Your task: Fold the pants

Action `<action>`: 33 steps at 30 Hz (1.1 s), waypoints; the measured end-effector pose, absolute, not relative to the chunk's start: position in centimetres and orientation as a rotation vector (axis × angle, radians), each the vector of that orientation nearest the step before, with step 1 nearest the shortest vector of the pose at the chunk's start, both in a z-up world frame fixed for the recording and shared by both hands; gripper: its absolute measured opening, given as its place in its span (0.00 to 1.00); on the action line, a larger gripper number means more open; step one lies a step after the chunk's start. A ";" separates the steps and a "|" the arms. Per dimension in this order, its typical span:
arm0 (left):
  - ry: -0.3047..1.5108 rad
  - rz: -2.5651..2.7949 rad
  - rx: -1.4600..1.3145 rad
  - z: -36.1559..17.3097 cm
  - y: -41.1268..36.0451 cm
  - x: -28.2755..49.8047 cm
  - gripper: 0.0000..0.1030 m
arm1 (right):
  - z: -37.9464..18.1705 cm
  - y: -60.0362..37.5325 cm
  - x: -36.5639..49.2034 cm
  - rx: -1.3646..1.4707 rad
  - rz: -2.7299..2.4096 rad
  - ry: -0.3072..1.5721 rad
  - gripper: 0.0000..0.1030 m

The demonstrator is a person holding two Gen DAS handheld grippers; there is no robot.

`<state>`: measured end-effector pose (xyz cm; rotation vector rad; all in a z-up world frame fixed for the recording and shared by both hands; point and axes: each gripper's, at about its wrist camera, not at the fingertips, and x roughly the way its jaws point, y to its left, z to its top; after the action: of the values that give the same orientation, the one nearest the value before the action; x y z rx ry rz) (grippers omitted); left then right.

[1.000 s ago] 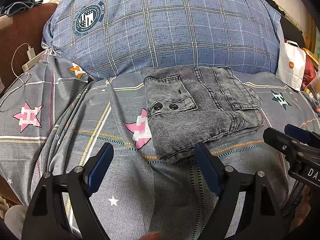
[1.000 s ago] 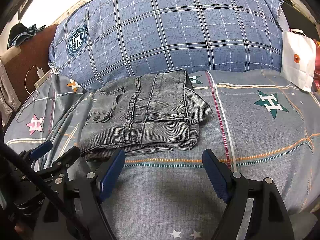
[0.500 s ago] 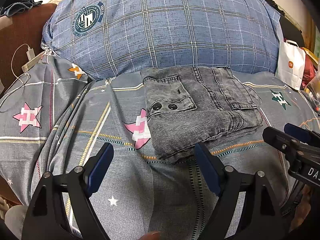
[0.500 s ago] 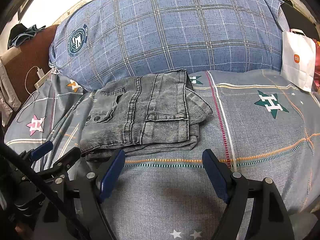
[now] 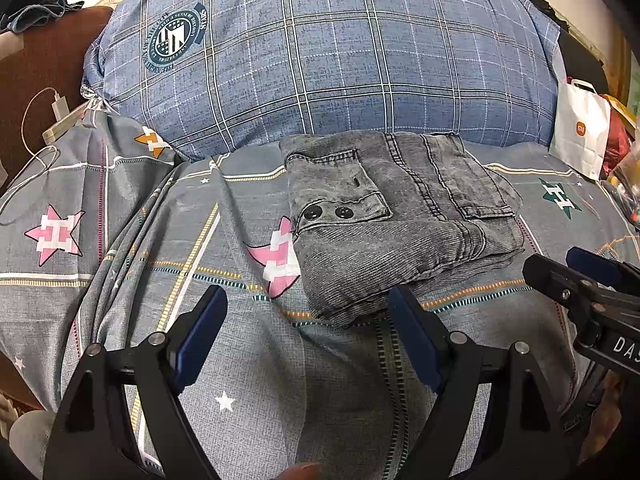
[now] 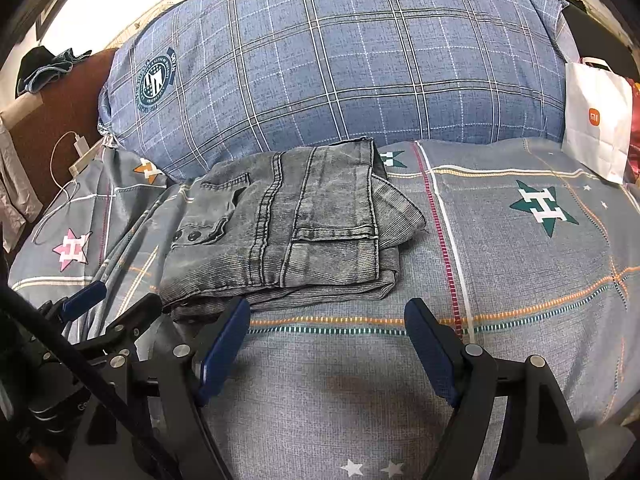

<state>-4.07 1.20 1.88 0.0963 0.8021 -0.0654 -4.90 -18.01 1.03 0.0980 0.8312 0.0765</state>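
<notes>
Grey washed denim pants (image 5: 400, 216) lie folded into a compact stack on the bed, two dark buttons showing on a pocket flap; the same stack of pants (image 6: 288, 232) sits left of centre in the right wrist view. My left gripper (image 5: 308, 312) hovers open just in front of the stack's near left corner, nothing between its blue pads. My right gripper (image 6: 326, 324) is open too, in front of the stack's near right edge, over bare sheet. Each gripper shows at the edge of the other's view.
A large blue plaid pillow (image 5: 320, 60) rises right behind the pants. The grey sheet (image 6: 520, 280) with star prints spreads to the right. A white paper bag (image 6: 596, 120) stands at the far right. A charger and white cable (image 5: 56, 112) lie at the far left.
</notes>
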 end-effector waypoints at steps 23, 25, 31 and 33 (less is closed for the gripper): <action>0.809 -0.076 0.110 1.8 1.1 -3.8 0.81 | 0.6 -18.0 -4.6 0.097 0.082 0.840 0.78; 0.806 -0.076 0.112 1.8 1.1 -3.8 0.81 | 0.6 -18.1 -4.5 0.095 0.084 0.838 0.78; 0.805 -0.075 0.117 1.8 1.1 -3.8 0.81 | 0.7 -18.1 -4.5 0.094 0.087 0.838 0.78; 0.807 -0.075 0.116 1.8 1.1 -3.8 0.81 | 0.7 -18.2 -4.5 0.093 0.089 0.836 0.78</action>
<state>-3.77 1.07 1.77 0.1159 0.8068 -0.0755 -4.51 -18.24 0.67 0.0935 0.8363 0.0891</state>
